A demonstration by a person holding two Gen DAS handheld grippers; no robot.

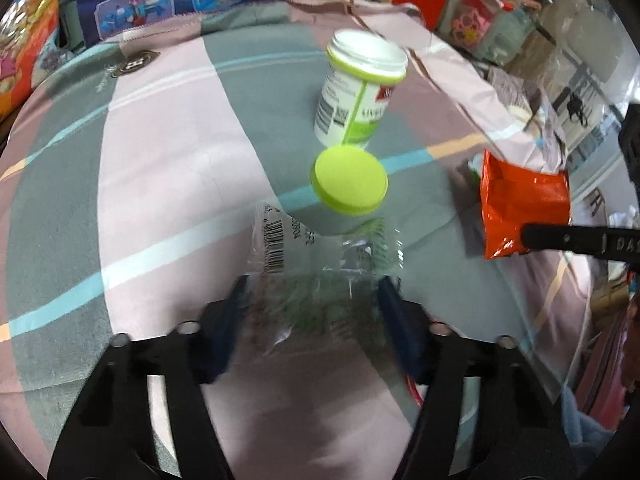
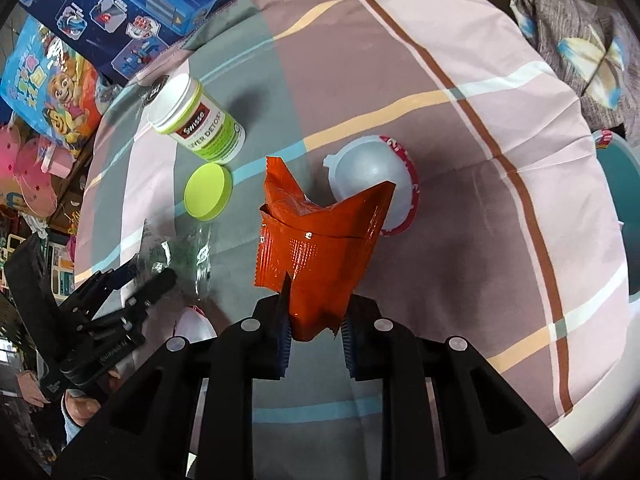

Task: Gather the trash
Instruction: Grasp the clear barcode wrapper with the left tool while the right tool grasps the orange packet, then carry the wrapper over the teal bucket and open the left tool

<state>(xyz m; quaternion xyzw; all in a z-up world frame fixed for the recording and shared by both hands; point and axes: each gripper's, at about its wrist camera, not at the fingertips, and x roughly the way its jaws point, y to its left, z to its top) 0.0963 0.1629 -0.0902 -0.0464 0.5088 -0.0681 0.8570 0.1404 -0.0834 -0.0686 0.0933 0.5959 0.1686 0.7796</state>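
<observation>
My left gripper [image 1: 312, 300] has its jaws around a crumpled clear plastic wrapper [image 1: 316, 256] with a barcode; the jaws are blurred and stand wide, one on each side of it. It also shows in the right wrist view [image 2: 180, 256]. My right gripper [image 2: 314, 320] is shut on an orange foil packet [image 2: 320, 248] and holds it above the cloth; the packet also shows in the left wrist view [image 1: 520, 208]. A white supplement bottle [image 1: 356, 92] with no cap stands behind its lime green lid [image 1: 350, 182].
A white dome-shaped plastic cup with a red rim [image 2: 372, 184] lies upside down behind the orange packet. The surface is a striped pink and grey cloth [image 2: 460, 240]. Toy boxes [image 2: 132, 4] line the far edge. A teal bin [image 2: 624, 208] stands off the right edge.
</observation>
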